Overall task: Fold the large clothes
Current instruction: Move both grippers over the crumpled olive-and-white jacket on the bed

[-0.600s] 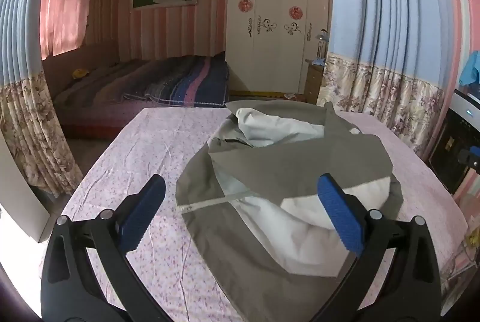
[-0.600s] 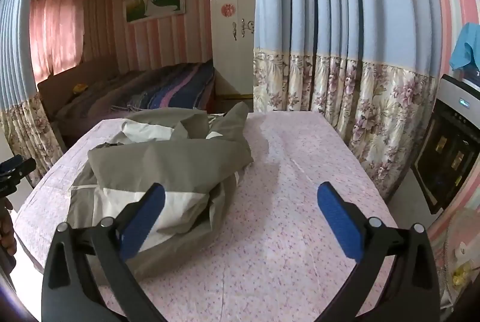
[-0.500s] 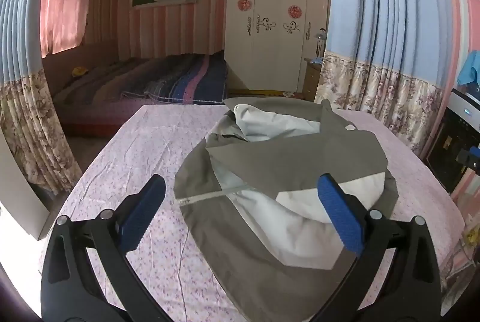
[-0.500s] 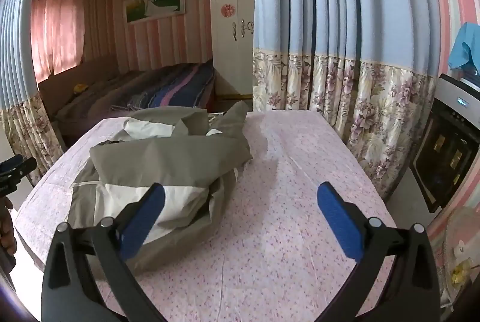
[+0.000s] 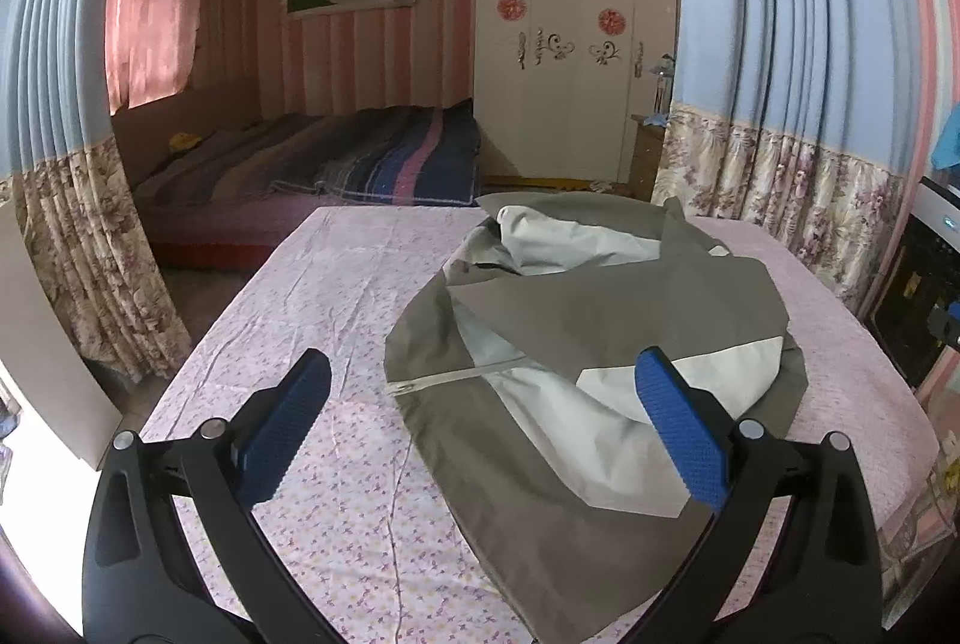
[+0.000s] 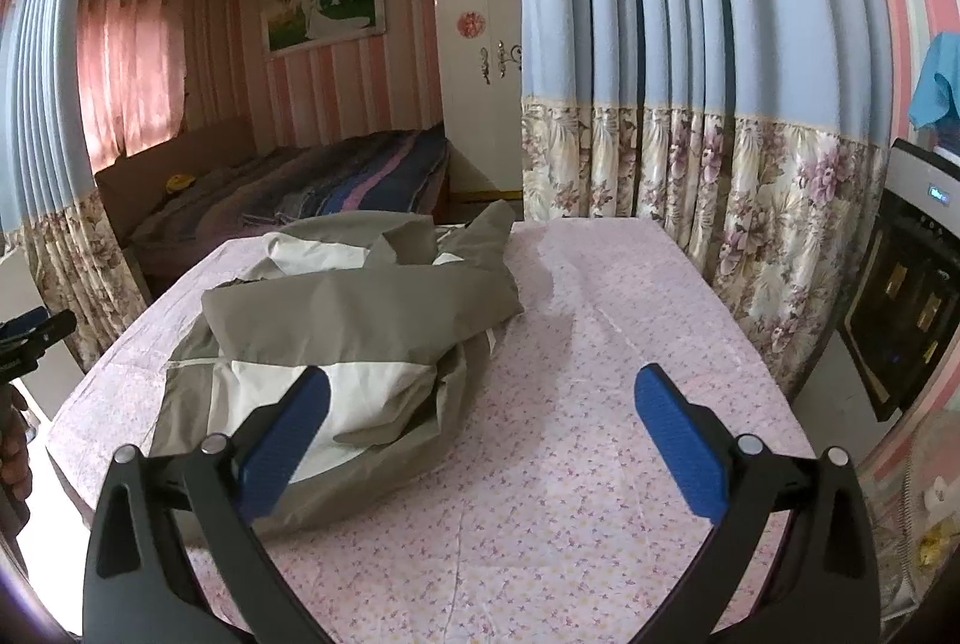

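Observation:
An olive-grey and white jacket (image 5: 606, 320) lies crumpled in a heap on a table with a pink flowered cloth (image 5: 336, 296); a sleeve is folded across its middle and a white zip runs along its near left edge. My left gripper (image 5: 480, 422) is open and empty, held above the table's near edge, with the jacket under its right finger. In the right wrist view the jacket (image 6: 360, 308) lies to the left. My right gripper (image 6: 480, 428) is open and empty above the cloth (image 6: 600, 404), its left finger over the jacket's near edge.
Blue curtains with flowered hems (image 6: 690, 116) hang close behind the table on the right. A bed with a striped blanket (image 5: 360, 158) and a white wardrobe (image 5: 570, 62) stand beyond. A dark appliance (image 6: 900, 296) stands at the right. The left gripper's tip (image 6: 30, 335) shows at the left edge.
Both grippers have drawn back and risen slightly, so the jacket and table sit a little farther away. The jacket has not moved.

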### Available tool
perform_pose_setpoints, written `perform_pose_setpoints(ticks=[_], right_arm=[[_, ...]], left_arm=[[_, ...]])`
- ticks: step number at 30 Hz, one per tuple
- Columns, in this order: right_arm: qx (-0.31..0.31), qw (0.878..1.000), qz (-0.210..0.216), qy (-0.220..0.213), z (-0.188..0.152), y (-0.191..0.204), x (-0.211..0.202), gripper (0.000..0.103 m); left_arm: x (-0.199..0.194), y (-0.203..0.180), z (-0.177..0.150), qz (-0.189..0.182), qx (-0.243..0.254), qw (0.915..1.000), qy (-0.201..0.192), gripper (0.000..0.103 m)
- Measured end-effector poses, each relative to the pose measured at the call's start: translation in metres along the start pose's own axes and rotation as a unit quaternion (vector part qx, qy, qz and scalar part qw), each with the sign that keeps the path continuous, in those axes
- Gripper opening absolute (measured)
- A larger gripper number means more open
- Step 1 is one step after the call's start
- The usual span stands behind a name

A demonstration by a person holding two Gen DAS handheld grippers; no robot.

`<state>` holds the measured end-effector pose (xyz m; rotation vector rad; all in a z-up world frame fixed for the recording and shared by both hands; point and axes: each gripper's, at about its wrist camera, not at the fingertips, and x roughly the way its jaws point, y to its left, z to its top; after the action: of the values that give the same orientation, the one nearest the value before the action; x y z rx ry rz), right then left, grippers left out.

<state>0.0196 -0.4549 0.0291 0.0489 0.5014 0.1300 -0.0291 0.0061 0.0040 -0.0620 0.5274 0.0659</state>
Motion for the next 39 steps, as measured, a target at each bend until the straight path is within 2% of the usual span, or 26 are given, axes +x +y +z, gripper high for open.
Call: perform_pose_setpoints(ticks=[4, 6, 8, 16, 20, 26, 32, 39], right_arm=[[0.001, 1.0, 0.004, 0.012, -0.001, 0.0, 0.011, 0.101], [-0.01, 1.0, -0.004, 0.018, -0.001, 0.003, 0.019, 0.101], [-0.027, 0.999, -0.019, 0.022, 0.001, 0.009, 0.026, 0.101], [-0.038, 0.998, -0.019, 0.05, 0.009, 0.014, 0.068, 0.101], [-0.047, 0.997, -0.03, 0.057, 0.017, 0.017, 0.088, 0.101], [-0.04, 0.996, -0.021, 0.073, 0.016, 0.021, 0.11, 0.101], [-0.044, 0.995, -0.024, 0.089, 0.012, 0.026, 0.126, 0.101], [-0.039, 0.995, -0.02, 0.092, 0.013, 0.03, 0.135, 0.101]], left_arm=[[0.008, 0.001, 0.003, -0.002, -0.009, 1.0, 0.0, 0.1], [0.016, 0.0, 0.004, -0.007, -0.024, 0.9994, 0.025, 0.1], [0.022, 0.002, 0.003, -0.017, -0.034, 0.9989, 0.028, 0.1], [0.054, 0.004, 0.009, 0.0, -0.014, 0.9996, 0.024, 0.1], [0.082, 0.006, 0.013, -0.005, -0.014, 0.9992, 0.036, 0.1], [0.102, 0.001, 0.022, -0.012, -0.012, 0.9996, 0.024, 0.1], [0.124, -0.005, 0.02, -0.02, -0.001, 0.999, 0.041, 0.1], [0.132, -0.006, 0.021, -0.019, 0.005, 0.9988, 0.044, 0.1]])
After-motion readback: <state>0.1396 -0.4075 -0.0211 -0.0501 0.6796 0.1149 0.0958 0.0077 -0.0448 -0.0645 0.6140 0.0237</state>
